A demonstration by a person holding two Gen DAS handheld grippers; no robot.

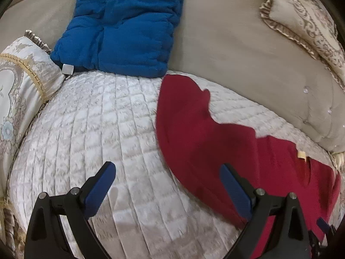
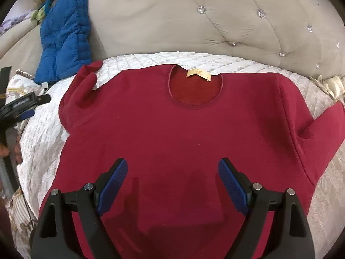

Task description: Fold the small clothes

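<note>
A tufted beige sofa back rises behind a quilted white seat cover. On that cover a red sweatshirt lies spread flat, neck toward the sofa back, one sleeve doubled over near the shoulder. A blue padded garment leans against the backrest beside an ornate cushion. The right gripper hangs over the sweatshirt's lower front, jaws spread wide and empty. The left gripper is likewise wide and empty, straddling the sweatshirt's edge. A tan neck label shows inside the collar.

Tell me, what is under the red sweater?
The red long-sleeved sweater lies flat on a white quilted cover, which shows all round it. Whatever lies beneath its middle is covered.
</note>
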